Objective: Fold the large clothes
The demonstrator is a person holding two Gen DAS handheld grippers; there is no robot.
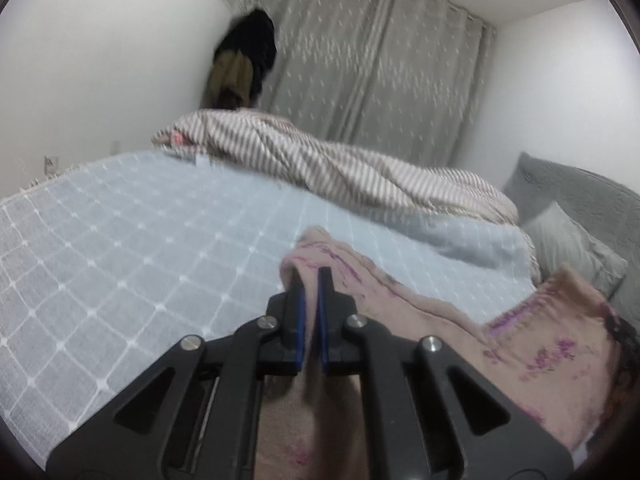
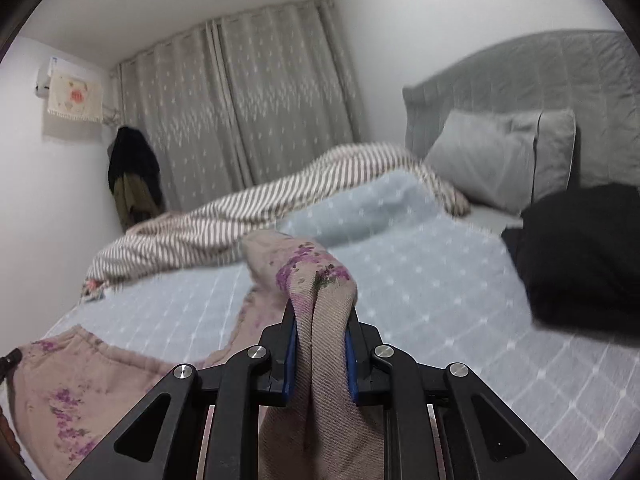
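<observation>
The left gripper [image 1: 311, 280], black with blue pads, sits at the lower centre of the left wrist view with its jaws clenched on a thin fold of the dusty-pink knitted garment with purple flower print [image 1: 532, 344]. The cloth rises between the pads, spills down under the gripper, and runs off to the lower right of that frame, where a ribbed edge stands up against the pale blue quilted bedspread with a white grid pattern [image 1: 120, 248].

In the right wrist view the right gripper [image 2: 322, 316] is at the lower centre, its jaws grasping a thicker bunch of the same dusty-pink garment [image 2: 320, 280]. The bunch humps up above the fingertips, showing purple blossoms, and hangs down below the pads. More of the garment lies flat on the bedspread [image 2: 440, 280] at the lower left of the frame.

Behind the garment, across the middle of both views, a brown-and-white striped blanket [image 2: 240, 208] lies crumpled along the far side of the bed. A soft black folded cloth [image 2: 580, 256] rests on the bedspread at the right edge of the right wrist view, near two grey pillows [image 2: 488, 160] leaning on the grey padded headboard [image 2: 540, 72]. Grey patterned curtains [image 2: 248, 92] fill the back wall, with dark clothes hanging [image 2: 132, 168] in the corner at the left
</observation>
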